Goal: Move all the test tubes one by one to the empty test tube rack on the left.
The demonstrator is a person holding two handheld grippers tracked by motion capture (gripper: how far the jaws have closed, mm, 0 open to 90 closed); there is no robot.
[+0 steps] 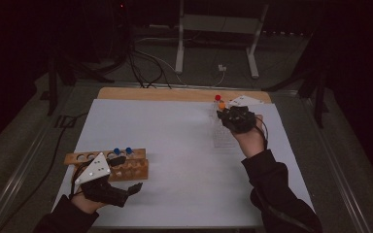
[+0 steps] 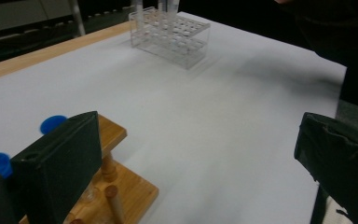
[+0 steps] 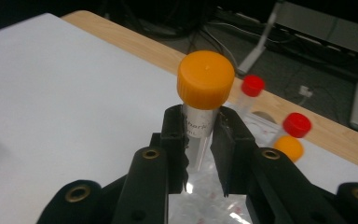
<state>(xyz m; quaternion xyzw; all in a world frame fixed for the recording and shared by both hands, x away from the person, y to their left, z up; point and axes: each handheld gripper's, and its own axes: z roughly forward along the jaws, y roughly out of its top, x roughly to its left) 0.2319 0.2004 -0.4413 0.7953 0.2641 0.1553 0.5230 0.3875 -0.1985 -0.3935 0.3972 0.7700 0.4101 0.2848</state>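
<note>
Orange-capped tube (image 3: 200, 109) pinched between the right gripper (image 3: 199, 140) jaws, pads pressing on the clear tube body just below the cap, tube upright with the cap above the jaw tips; a label with handwriting shows on the tube under the cap, text unreadable. In the high view the right gripper (image 1: 226, 115) sits at the far right part of the table, orange cap (image 1: 221, 105) visible at its tip, over the clear plastic rack (image 1: 222, 133). Clear plastic rack in the left gripper view (image 2: 170, 35) stands on the white sheet (image 1: 175, 145) near the far wooden table edge (image 1: 175, 93), with a few tubes standing in its far end, tops cut off by the frame. Behind the held tube in the right gripper view: two red-capped tubes (image 3: 251, 91) (image 3: 296, 125) and another orange cap (image 3: 289, 147), blurred, rack under them hard to make out. Red cap also seen in high view (image 1: 217, 97) just beyond the right gripper.

Left gripper (image 1: 126, 187) rests near the front left of the table, jaws spread wide with nothing between them, one jaw just beside the wooden rack (image 1: 111, 165). Wooden rack holds two blue-capped tubes (image 1: 123, 151) in its top holes; same blue caps (image 2: 51, 123) show beside the left jaw in the left gripper view. White sheet covers most of the table; person's dark sleeves (image 1: 277, 189) enter from the bottom
</note>
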